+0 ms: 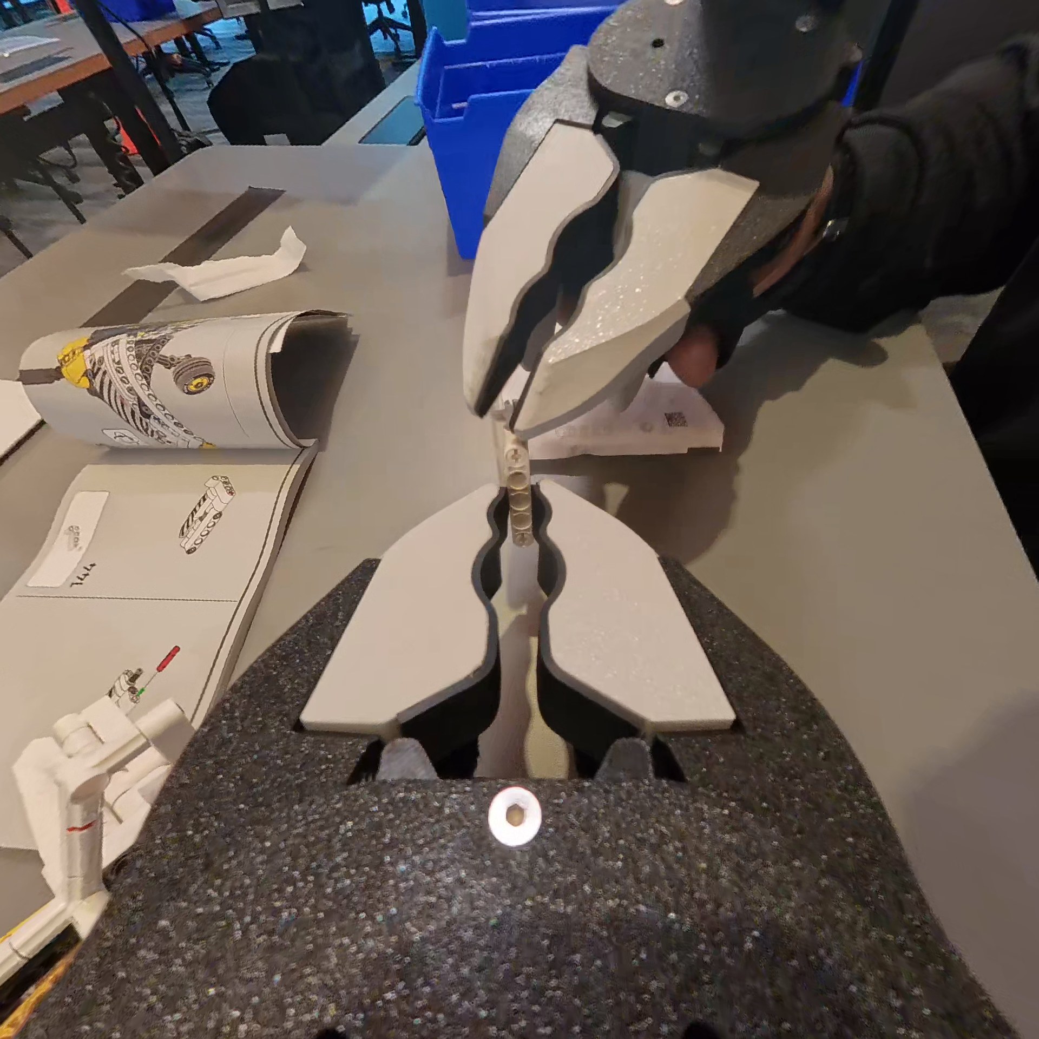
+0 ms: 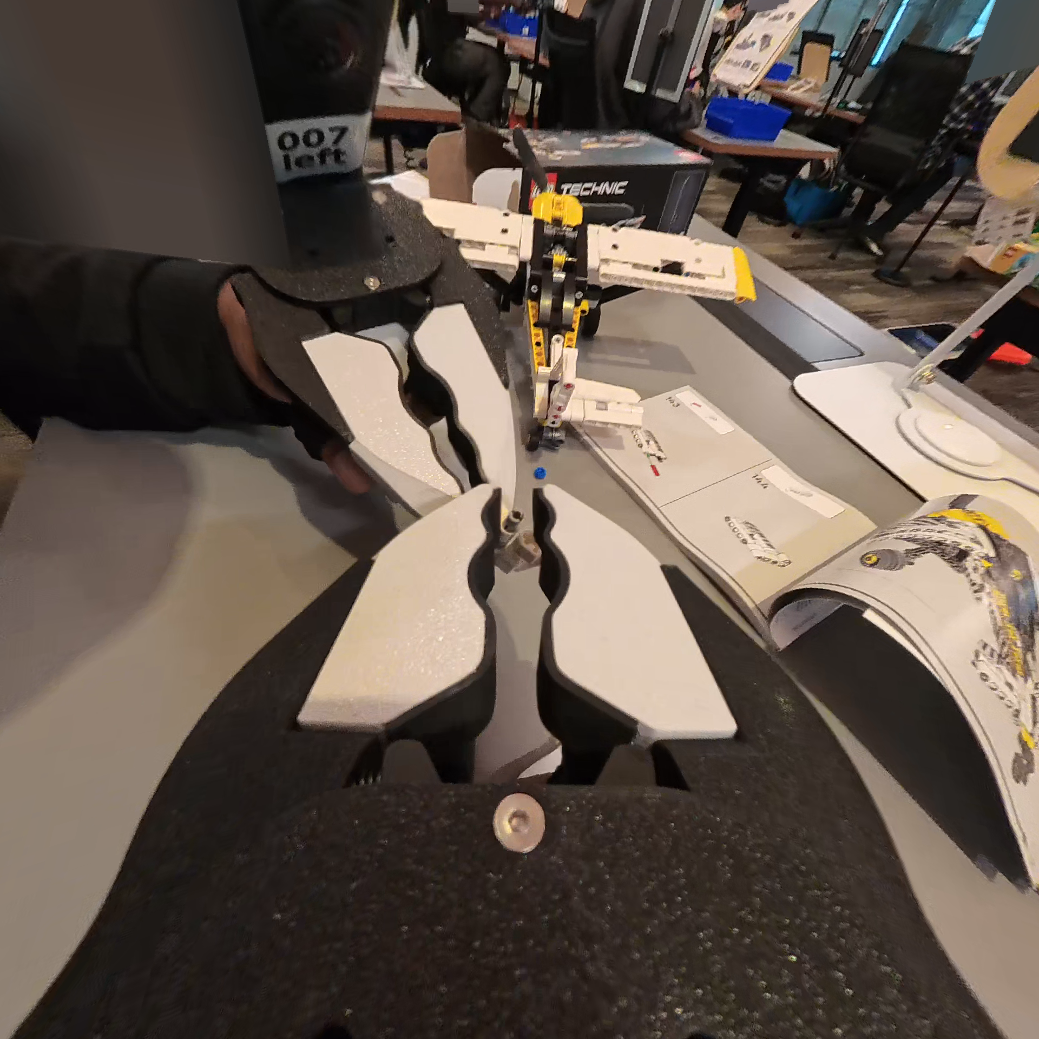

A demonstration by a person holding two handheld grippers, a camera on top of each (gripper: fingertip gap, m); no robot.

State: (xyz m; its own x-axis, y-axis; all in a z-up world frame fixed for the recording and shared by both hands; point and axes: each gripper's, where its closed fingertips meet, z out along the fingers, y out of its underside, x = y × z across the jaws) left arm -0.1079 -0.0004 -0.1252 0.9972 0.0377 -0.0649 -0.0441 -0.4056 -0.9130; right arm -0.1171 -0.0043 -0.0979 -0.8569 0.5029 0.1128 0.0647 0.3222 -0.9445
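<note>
The left gripper was clenched on a pale grey, hole-lined plastic building beam, both pads pressing its long sides, the beam standing nearly upright above the grey tabletop. The beam's far end met a small pale connector piece, and the right gripper, coming in from the far right in the left wrist view, was closed around that piece with its tips just above the beam. In the right wrist view the connector sat between the right gripper's pads, both touching it, with a short grey pin end poking up. A gloved hand steadied the right gripper, and another gloved hand held the left one.

To the left of the grippers in the left wrist view lay an open instruction booklet with one page curled over, a torn scrap of white paper farther off, and a stack of blue plastic bins at the far side. A white, yellow and black brick-built aeroplane model stood on the far part of the table, its tail touching the booklet. A tiny blue round stud lay on the table just beyond the right gripper's tips, and a dark cardboard box stood behind the model.
</note>
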